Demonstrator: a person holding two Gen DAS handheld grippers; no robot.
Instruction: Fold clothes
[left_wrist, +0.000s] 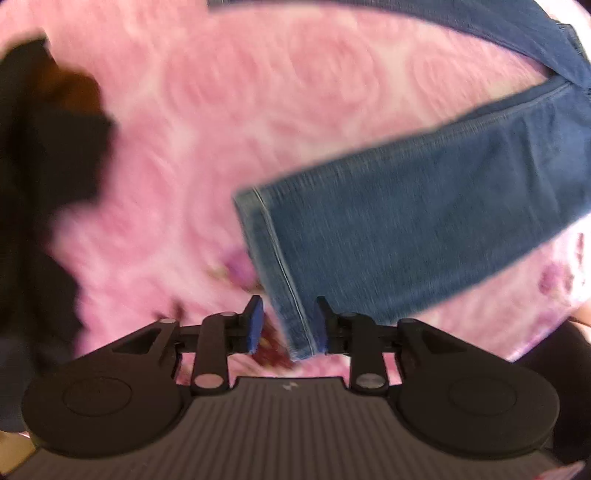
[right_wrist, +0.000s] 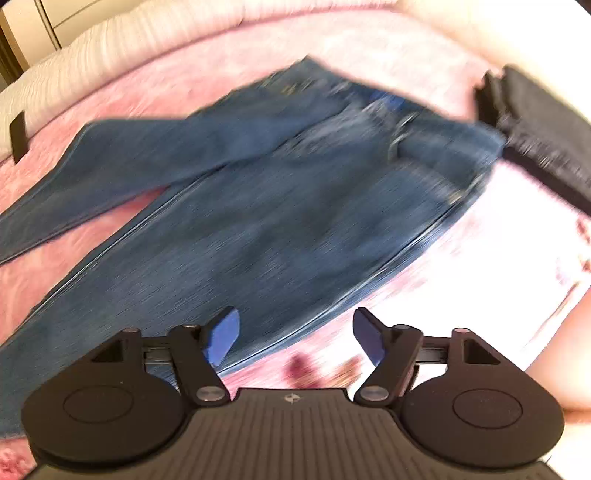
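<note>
- Jeans (right_wrist: 258, 206) are spread flat on the pink blanket (left_wrist: 258, 92), with the two legs splayed apart.
- Left gripper (left_wrist: 287, 325): the hem corner of one leg (left_wrist: 406, 229) lies between the pads; the right pad touches denim, the left pad stands clear, so no clamp is judged.
- Right gripper (right_wrist: 295, 336): jaws wide apart, nothing held, hovering over the thigh edge near the waistband (right_wrist: 406, 125).
- For a clean fold, the hem should be fully pinched before lifting and then laid onto the other leg with seams aligned.
- Count: one pair of jeans, two grippers, one dark garment (left_wrist: 37, 184).
</note>
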